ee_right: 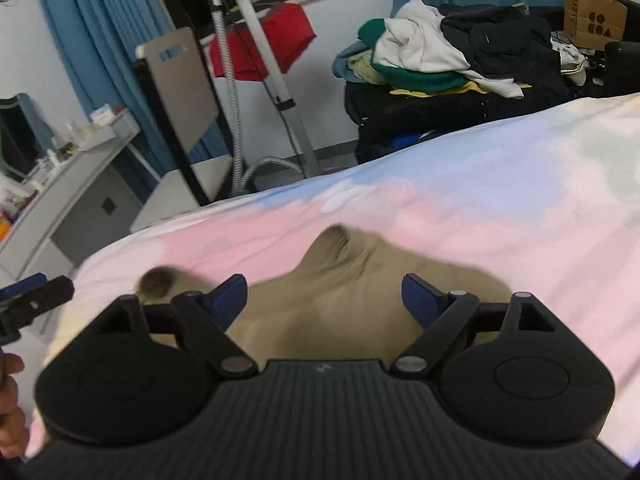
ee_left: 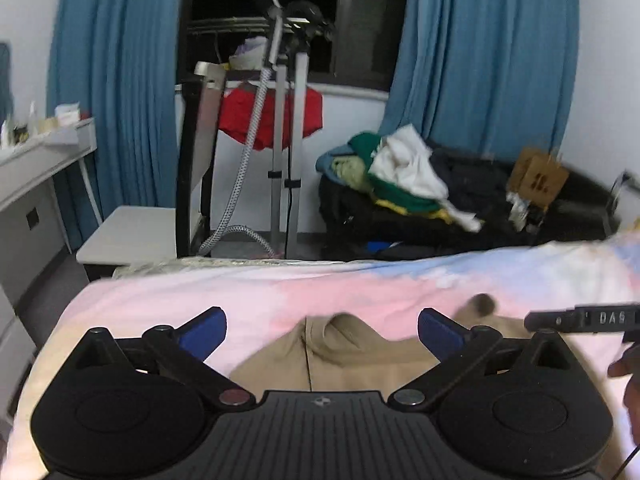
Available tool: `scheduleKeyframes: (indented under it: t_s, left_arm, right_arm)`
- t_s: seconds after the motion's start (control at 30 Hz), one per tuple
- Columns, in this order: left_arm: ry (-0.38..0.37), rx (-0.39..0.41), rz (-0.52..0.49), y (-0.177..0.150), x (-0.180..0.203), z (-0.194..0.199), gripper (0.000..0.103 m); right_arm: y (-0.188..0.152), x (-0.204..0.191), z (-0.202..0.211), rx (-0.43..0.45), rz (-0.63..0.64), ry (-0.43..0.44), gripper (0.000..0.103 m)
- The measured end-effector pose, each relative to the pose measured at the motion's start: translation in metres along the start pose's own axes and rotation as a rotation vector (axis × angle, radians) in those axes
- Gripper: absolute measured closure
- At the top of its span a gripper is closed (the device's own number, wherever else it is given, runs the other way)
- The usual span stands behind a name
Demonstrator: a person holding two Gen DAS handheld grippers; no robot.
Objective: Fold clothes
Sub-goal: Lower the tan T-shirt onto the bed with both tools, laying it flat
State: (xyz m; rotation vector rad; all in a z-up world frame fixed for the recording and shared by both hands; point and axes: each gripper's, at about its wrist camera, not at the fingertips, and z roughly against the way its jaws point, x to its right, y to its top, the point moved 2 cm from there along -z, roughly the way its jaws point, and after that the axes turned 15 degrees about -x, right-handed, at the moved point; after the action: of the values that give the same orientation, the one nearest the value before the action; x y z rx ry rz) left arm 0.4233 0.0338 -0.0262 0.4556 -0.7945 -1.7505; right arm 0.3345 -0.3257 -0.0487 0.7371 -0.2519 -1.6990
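Directly ahead of both grippers, a tan garment [ee_left: 340, 356] lies on the pink-and-blue bed sheet [ee_left: 280, 292], bunched into a raised fold at its far edge. Same garment in the right wrist view [ee_right: 340, 292], filling the space between the blue fingertips [ee_right: 418, 298].

Left gripper [ee_left: 322, 330]: jaws spread wide, nothing between them; garment sits below and between the fingers, contact not clear. A vertical seam runs down the cloth just left of centre.

Right gripper [ee_right: 324, 296]: jaws also wide apart, holding nothing, poised over the garment's middle. It shows at the right edge of the left wrist view, as a black bar [ee_left: 584, 318].

A small dark round patch [ee_right: 156, 282] lies at the garment's left end; blurred, cannot identify.

Beyond the bed: a pile of mixed clothes [ee_right: 432, 60] ahead and right, a brown paper bag [ee_right: 594, 12] further right, a red garment [ee_left: 272, 114] hanging on a stand ahead, blue curtains [ee_left: 116, 80], a grey desk [ee_right: 80, 176] to the left.
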Motion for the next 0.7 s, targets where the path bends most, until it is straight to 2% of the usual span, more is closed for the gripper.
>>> scheduleKeyframes:
  t_s: [0.17, 0.33, 0.43, 0.53, 0.63, 0.7]
  left_arm:
    - [-0.018, 0.013, 0.190, -0.057, -0.047, 0.073, 0.002]
    - [-0.089, 0.028, 0.477, -0.122, -0.106, 0.118, 0.004]
    - [-0.118, -0.010, 0.622, -0.150, -0.138, 0.131, 0.009]
    - [-0.107, -0.055, 0.713, -0.171, -0.159, 0.140, 0.012]
    - [-0.155, -0.099, 0.842, -0.189, -0.178, 0.128, 0.025]
    - [-0.198, -0.115, 0.929, -0.199, -0.189, 0.116, 0.034]
  right_arm:
    - [-0.061, -0.021, 0.068, 0.054, 0.061, 0.007, 0.017]
    - [-0.133, -0.031, 0.132, 0.131, 0.022, 0.060, 0.017]
    - [-0.172, -0.026, 0.157, 0.162, -0.047, 0.127, 0.017]
    - [-0.200, -0.013, 0.164, 0.162, -0.116, 0.162, 0.018]
    - [-0.224, 0.000, 0.167, 0.156, -0.186, 0.187, 0.019]
    - [-0.229, 0.010, 0.161, 0.143, -0.224, 0.192, 0.027]
